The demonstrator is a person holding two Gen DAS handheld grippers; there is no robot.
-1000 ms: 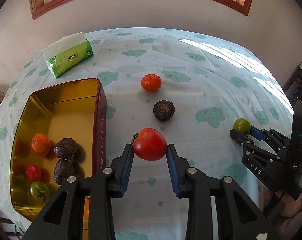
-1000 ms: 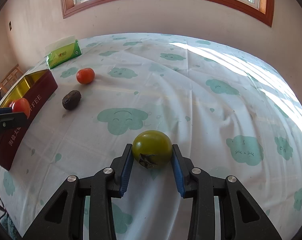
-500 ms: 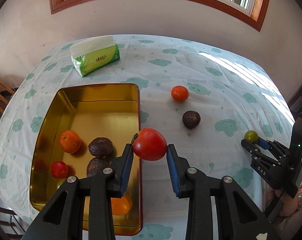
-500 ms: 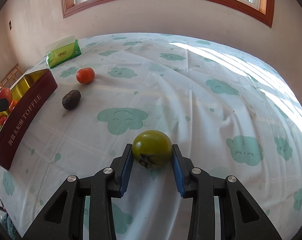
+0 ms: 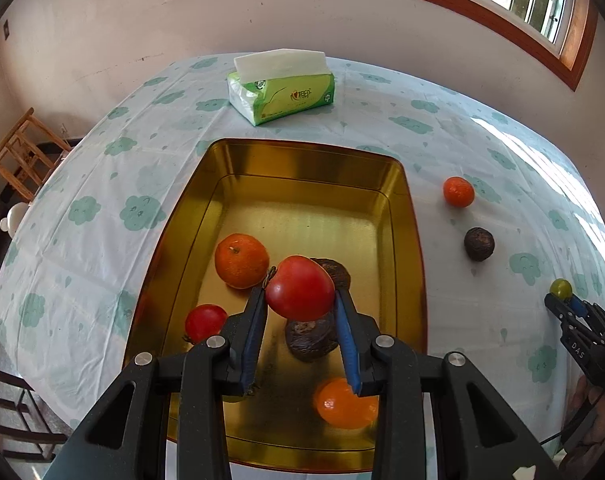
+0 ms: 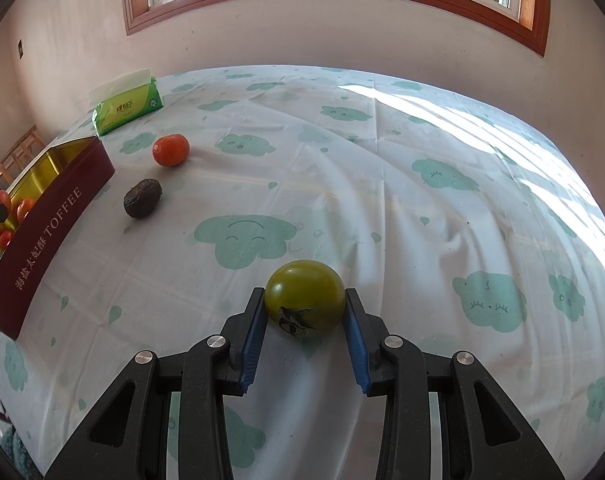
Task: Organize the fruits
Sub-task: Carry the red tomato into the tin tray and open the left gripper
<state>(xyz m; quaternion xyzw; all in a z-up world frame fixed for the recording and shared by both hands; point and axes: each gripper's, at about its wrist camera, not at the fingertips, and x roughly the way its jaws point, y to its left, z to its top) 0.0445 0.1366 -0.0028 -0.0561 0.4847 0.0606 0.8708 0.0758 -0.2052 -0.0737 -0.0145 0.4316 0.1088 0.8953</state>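
Cloud-printed cloth covers the table (image 5: 102, 184) under a wood-framed window. From the left wrist view, the left gripper (image 5: 300, 312) is clamped on a red tomato (image 5: 300, 288), held above the open gold tin (image 5: 302, 160). Inside the tin lie a mandarin (image 5: 241, 255), a small red tomato (image 5: 204, 322), two dark wrinkled fruits, one (image 5: 312, 338) directly beneath the held tomato, and another orange fruit (image 5: 342, 402) near the front wall. A green tissue pack (image 5: 282, 98) sits beyond the tin. Out on the cloth to the right, a loose mandarin (image 5: 457, 192) and a loose dark fruit (image 5: 478, 244) lie well apart from the tin.

From the right wrist view, the right gripper (image 6: 304, 320) grips a green tomato (image 6: 304, 296) low over the cloth, well away from the tin, whose maroon side reads TOFFEE.

By my reading, the sorting is past halfway: several fruits are in, the red tomato is ready to drop, the green one must be carried over, and two remain on the cloth.
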